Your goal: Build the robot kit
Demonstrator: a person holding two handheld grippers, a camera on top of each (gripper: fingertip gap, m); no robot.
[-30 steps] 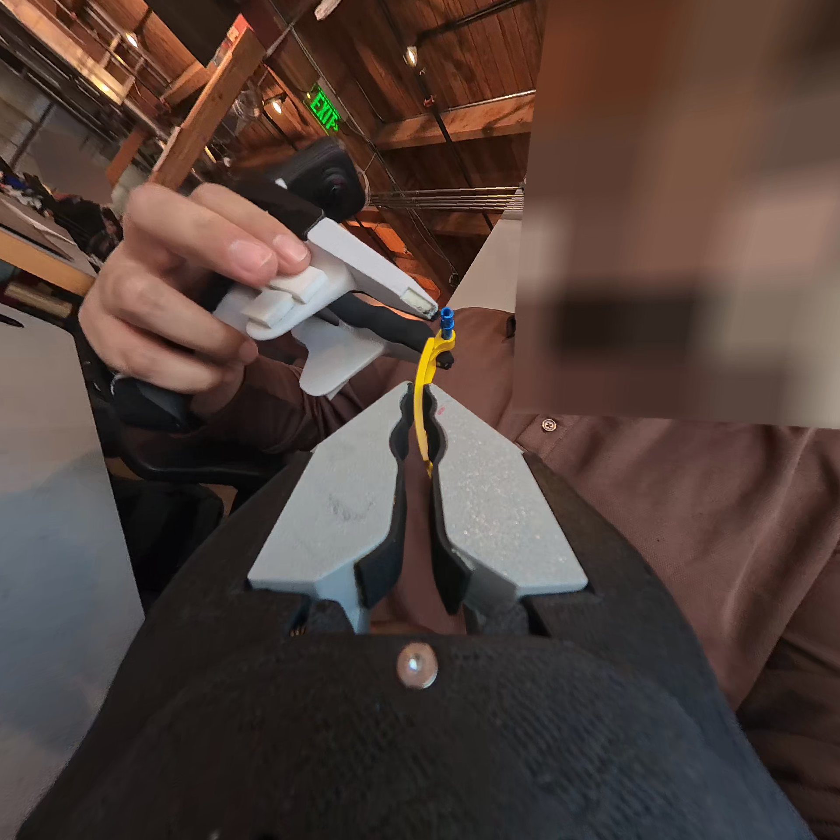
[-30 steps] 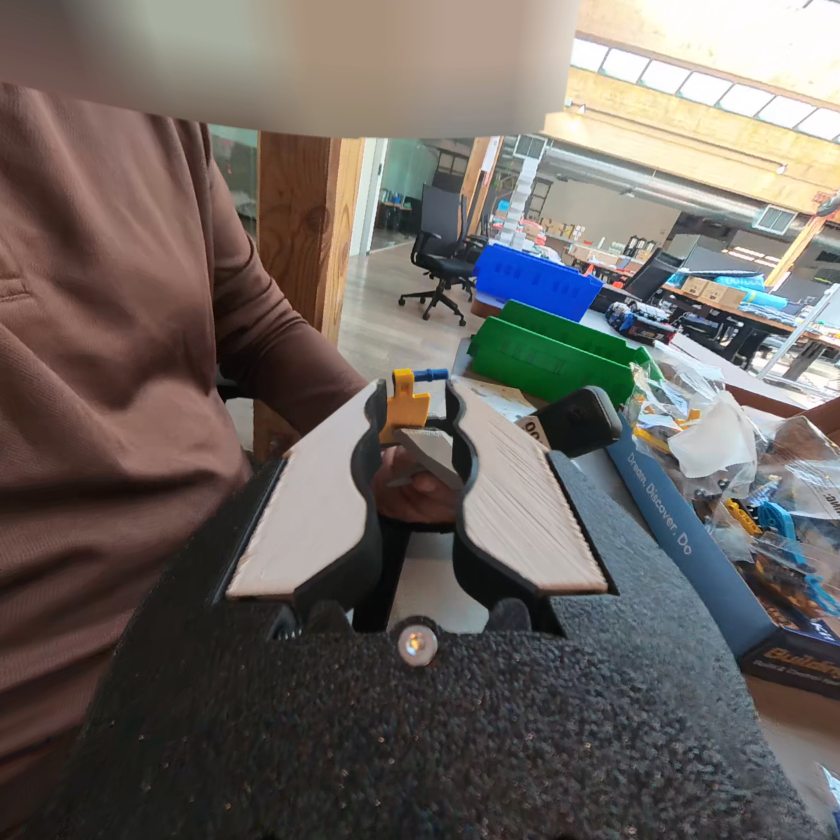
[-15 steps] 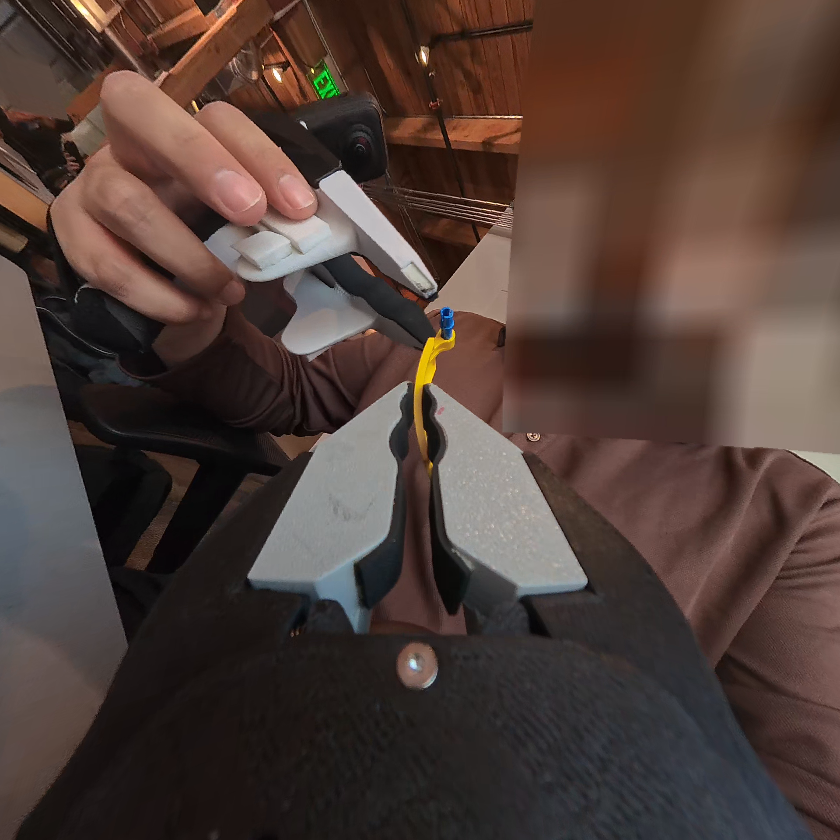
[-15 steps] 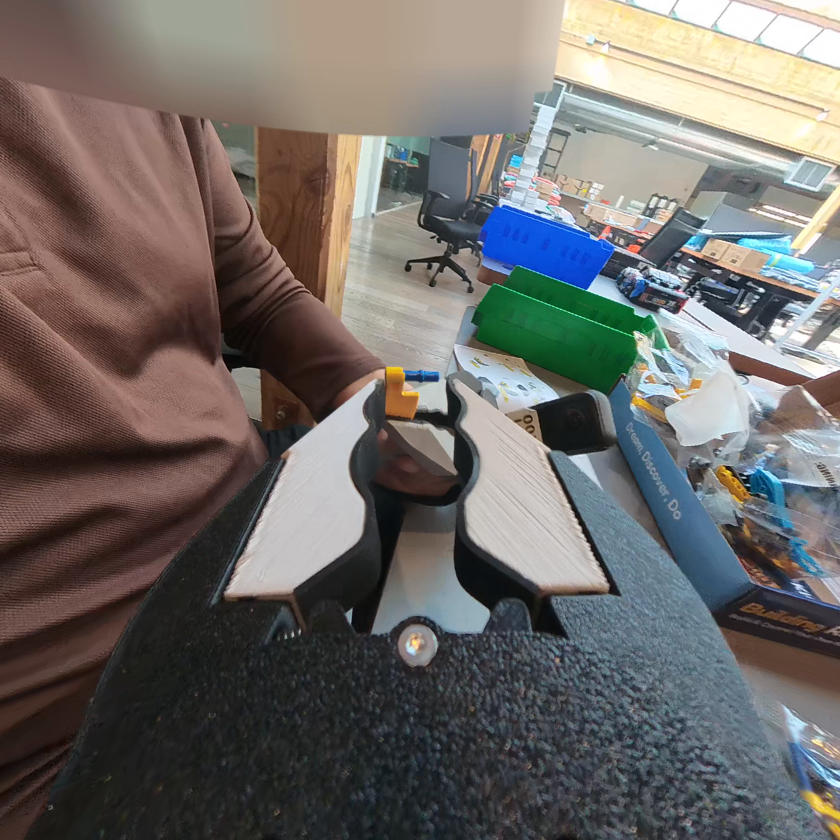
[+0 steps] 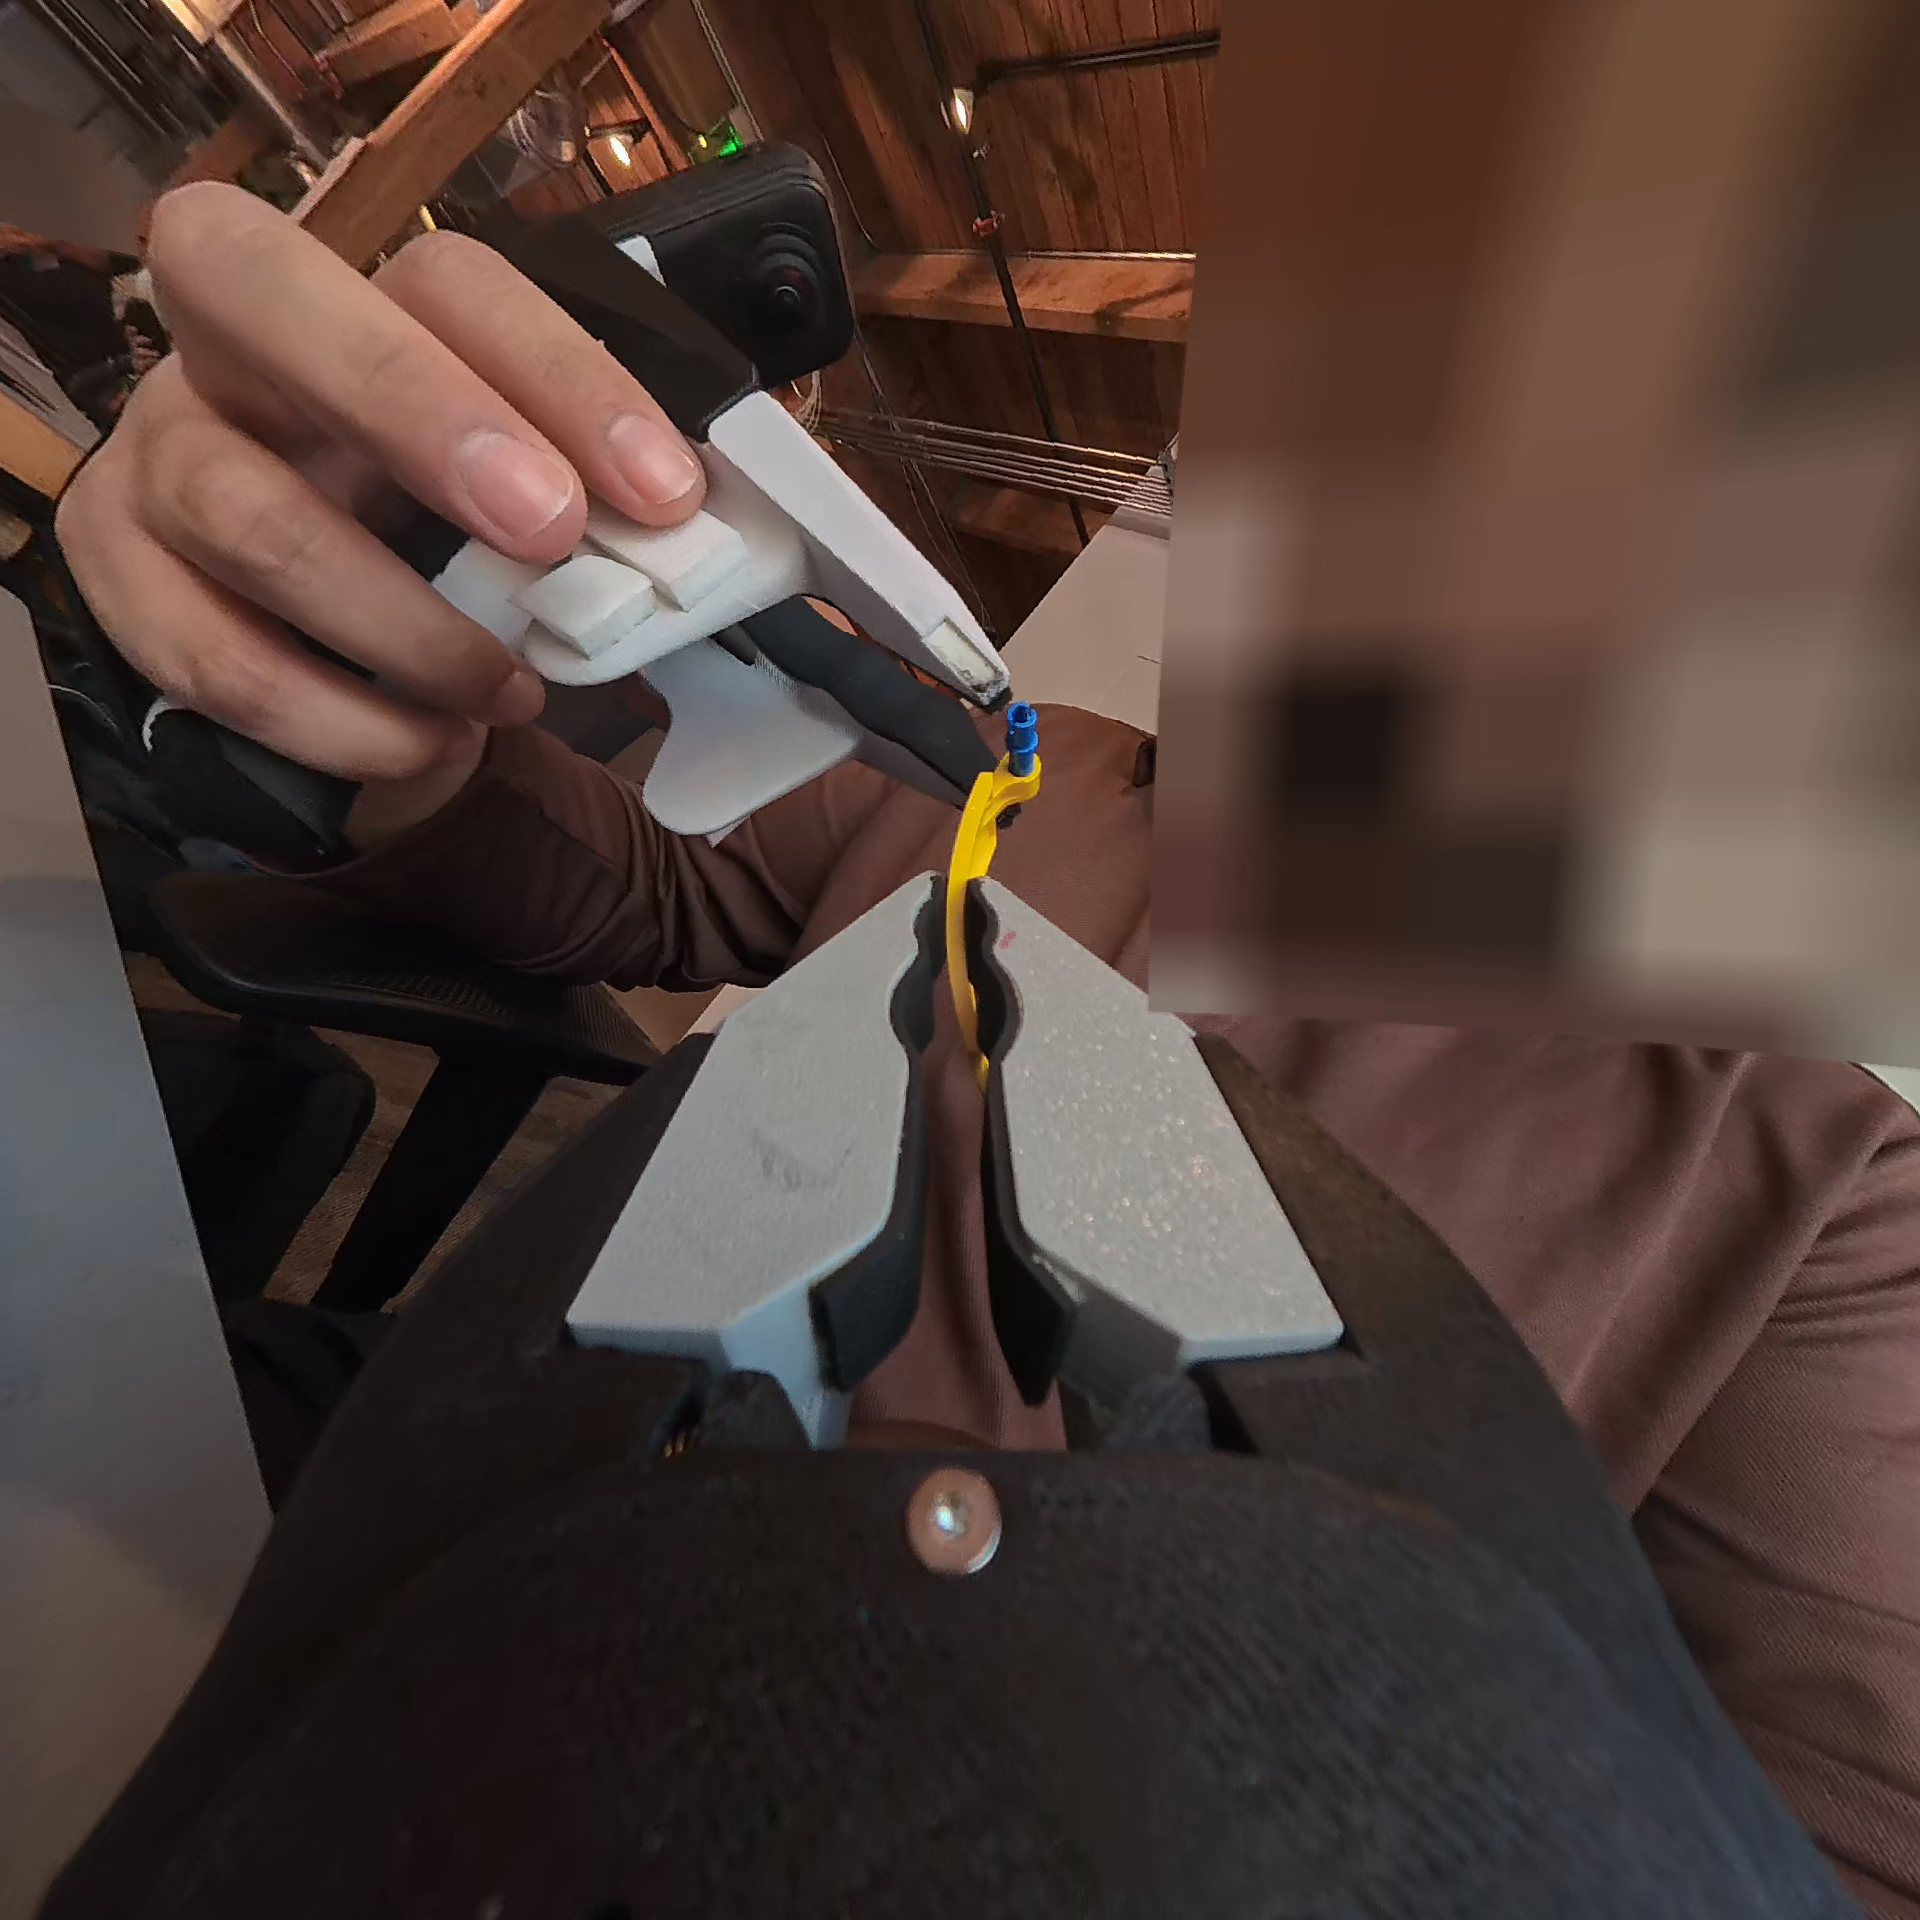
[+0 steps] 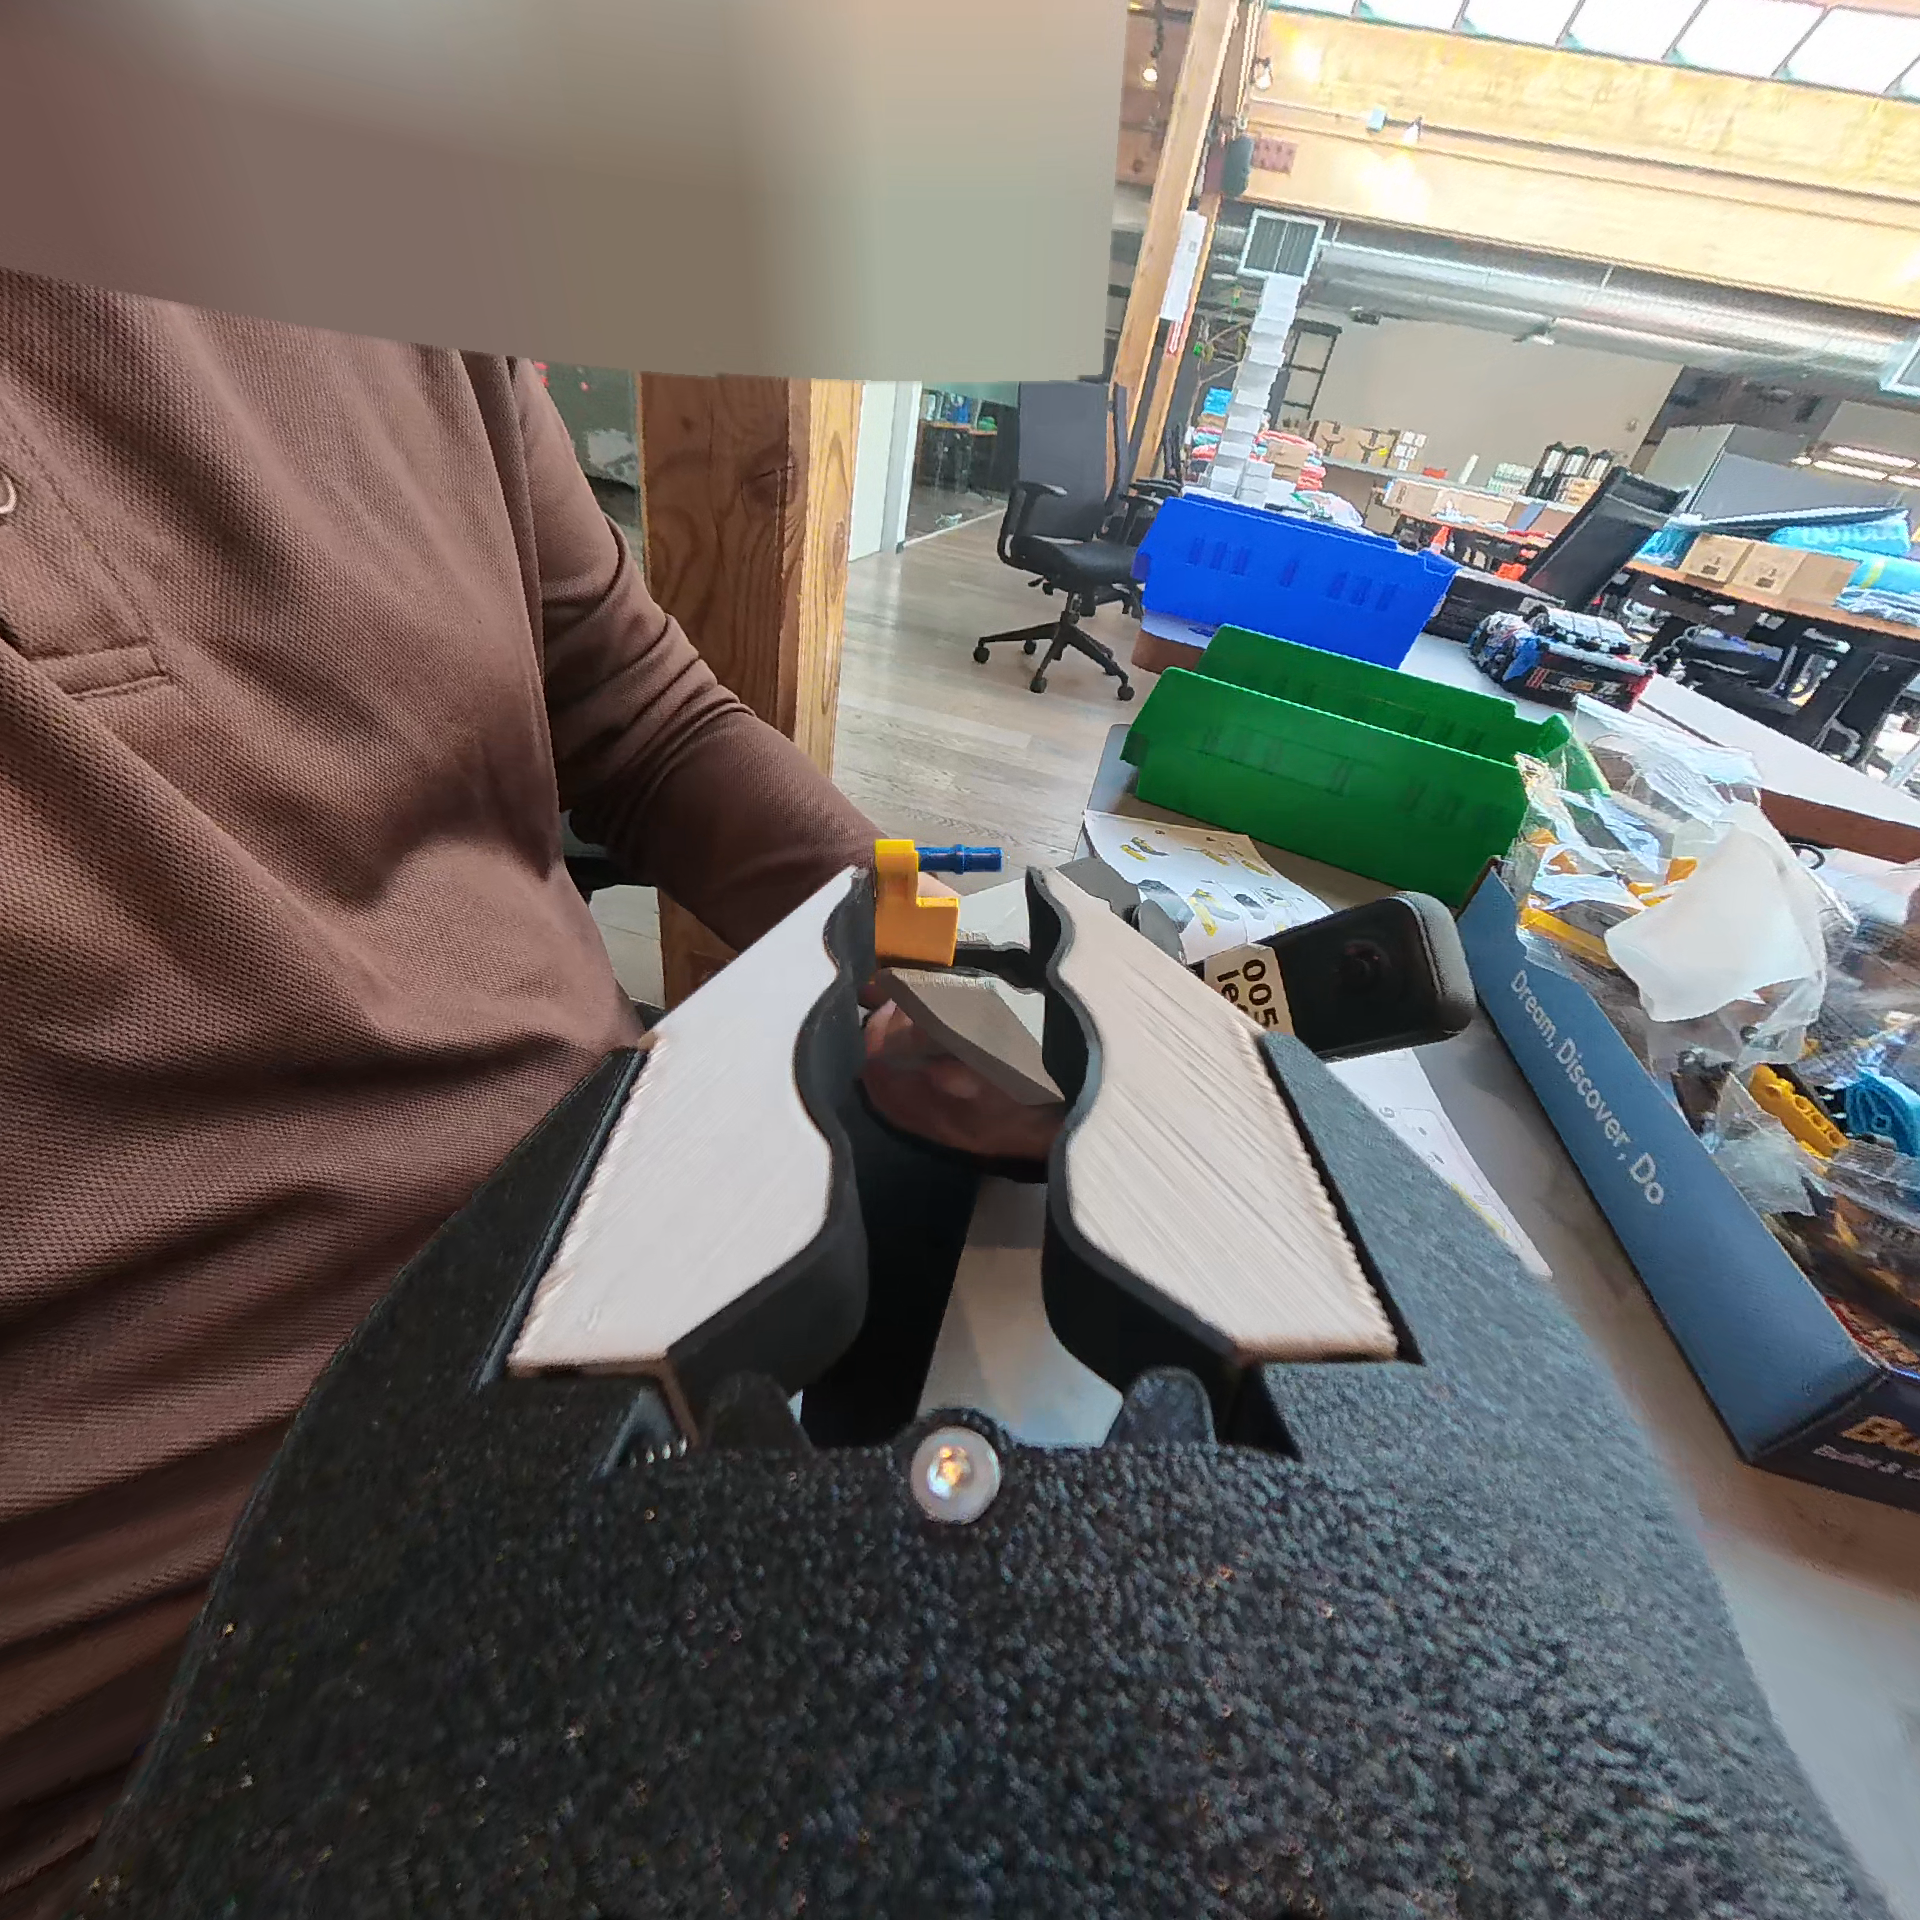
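A: Left wrist view first. The yellow piece (image 5: 968,883) is a thin curved plastic strip, pinched edge-on between the tips of the left hand-held gripper (image 5: 961,891), whose jaws are closed right down on it. A small blue pin (image 5: 1023,736) stands in its top end.

B: How would it handle?

A: Light and stiff, I'd judge, but smooth and narrow, so it could swivel in a pinch. The flat faces near its middle look the safest hold. The pin is tiny and probably only a push fit, so I'd keep pressure off it sideways.

B: And the other one?

A: The right hand-held gripper (image 6: 948,902) stands partly open with nothing gripped. In its own view the yellow piece (image 6: 912,906) sits just inside its left finger, and the pin (image 6: 958,859) points across the gap. In the left wrist view its dark lower tip touches, or almost touches, the yellow end below the pin; I cannot tell which.

B: Changes from a second ago?

A: The left grip is the same. The right hand-held gripper and the hand (image 5: 343,520) holding it loom larger and closer, and the gap between its fingers looks a little wider.

B: Around them?

A: A brown sleeve (image 6: 675,727), then green bins (image 6: 1330,769), a blue bin (image 6: 1288,577), bagged parts (image 6: 1704,935) and a blue box (image 6: 1621,1132) on the bench (image 6: 1787,1600).
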